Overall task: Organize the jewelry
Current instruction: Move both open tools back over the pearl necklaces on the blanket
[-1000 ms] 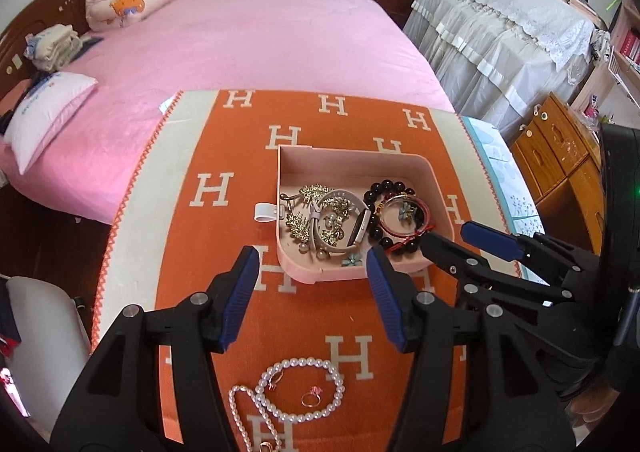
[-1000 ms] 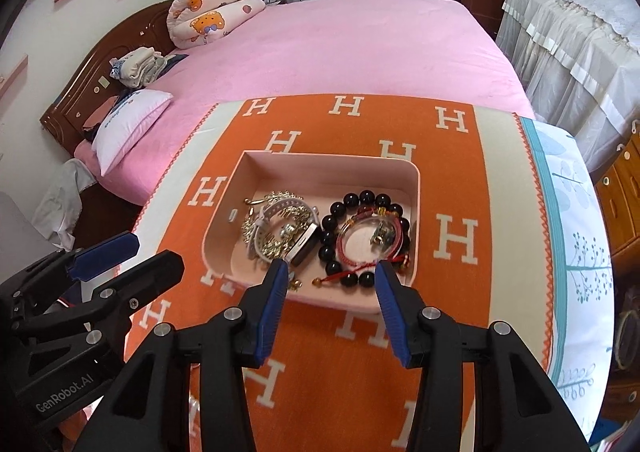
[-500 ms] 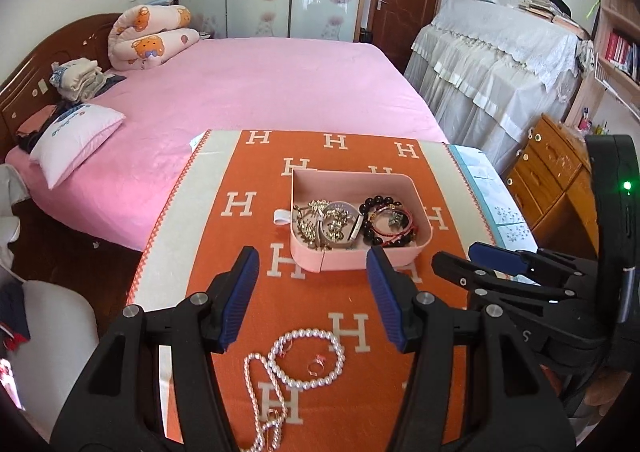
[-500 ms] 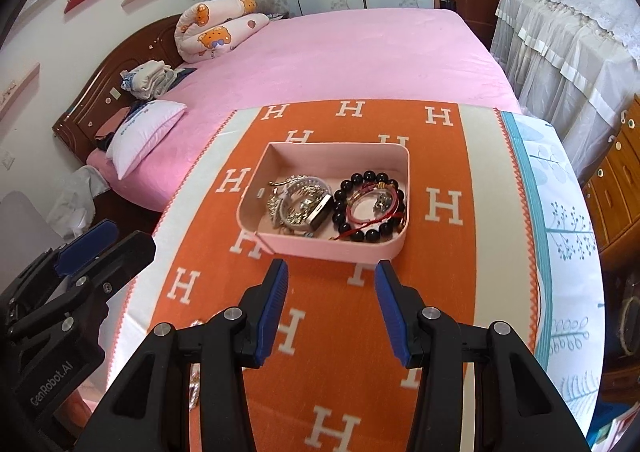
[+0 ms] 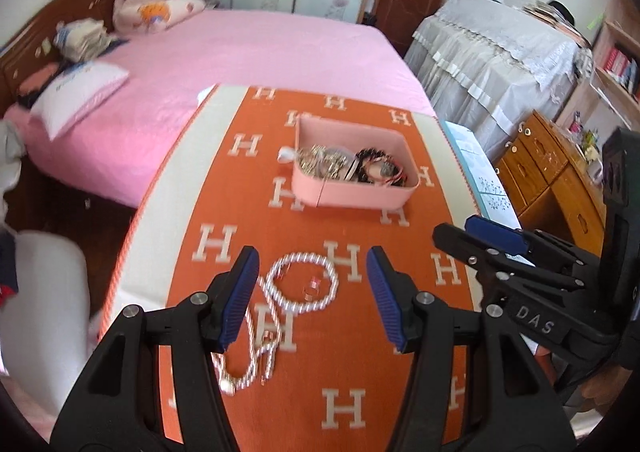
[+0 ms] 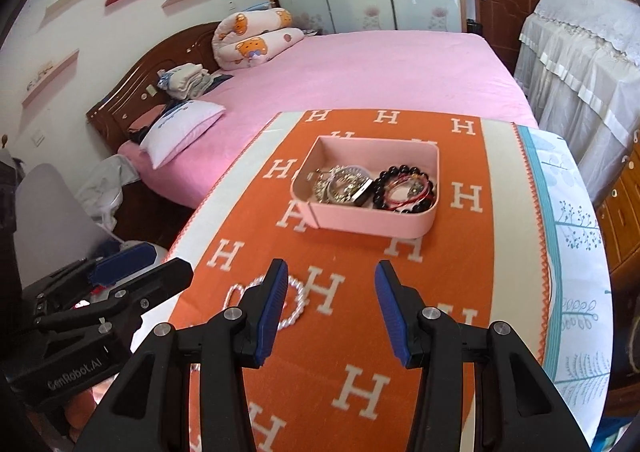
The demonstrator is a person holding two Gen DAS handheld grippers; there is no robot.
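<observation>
A pink tray [image 5: 352,198] [image 6: 372,218] on the orange H-pattern cloth [image 5: 224,188] holds gold jewelry [image 6: 340,186], a black bead bracelet [image 6: 384,178] and a red bangle. A pearl necklace [image 5: 326,272] [image 6: 298,302] lies on the cloth nearer to me, with a small ring [image 5: 312,288] inside its loop. My left gripper [image 5: 312,292] is open and empty, above the pearl loop. My right gripper [image 6: 330,304] is open and empty, just right of the pearls and well short of the tray.
A pink bed [image 6: 380,68] lies beyond the table. A wooden drawer cabinet [image 5: 560,180] and covered furniture [image 5: 500,48] stand to the right. A white chair [image 5: 44,292] is at the left. A blue-and-white cloth [image 6: 576,260] covers the table's right side.
Both grippers have pulled back from the tray toward me. The tray now looks farther away and the pearl necklace sits between the left fingers. Both stay open.
</observation>
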